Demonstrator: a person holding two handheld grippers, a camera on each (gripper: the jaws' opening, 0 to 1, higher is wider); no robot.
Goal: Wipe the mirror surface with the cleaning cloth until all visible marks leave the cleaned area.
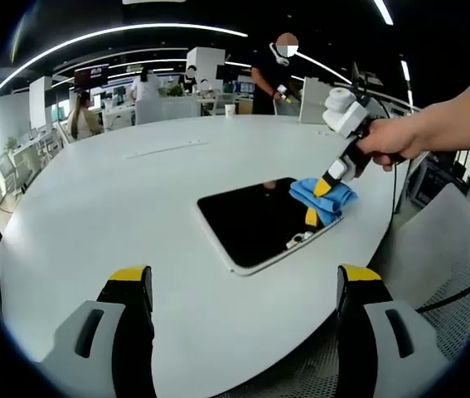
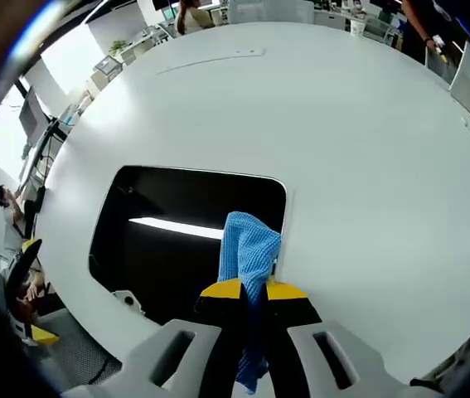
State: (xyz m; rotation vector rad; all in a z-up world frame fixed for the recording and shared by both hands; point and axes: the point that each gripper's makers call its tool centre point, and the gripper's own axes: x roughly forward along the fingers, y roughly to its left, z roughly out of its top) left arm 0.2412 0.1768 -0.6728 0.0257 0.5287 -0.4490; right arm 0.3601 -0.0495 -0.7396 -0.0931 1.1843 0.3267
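Your right gripper (image 2: 254,292) has its fingers clamped on the cloth (image 2: 249,249), which sticks up between the yellow tips toward 12 o'clock in the right gripper view and also hangs down between them at 6. The cloth rests on the mirror (image 2: 176,232) near that mirror's edge at 3 o'clock; the dark glass spreads from the fingers toward 10 o'clock and carries a bright streak of reflected light. The mirror lies flat on the white worktop (image 2: 342,124). In the left gripper view, your left gripper (image 1: 243,290) has its fingers wide apart with nothing between them, hovering over the near rim of the worktop (image 1: 118,199). From there the mirror (image 1: 251,220) sits just past the fingers toward 12 o'clock, and the cloth (image 1: 322,197) is bunched on its corner at about 1 o'clock, well apart from the left fingers. The right gripper (image 1: 319,201) comes down onto it from 2 o'clock, held in your hand (image 1: 388,141). A person (image 1: 272,70) stands beyond the worktop at 12 o'clock.
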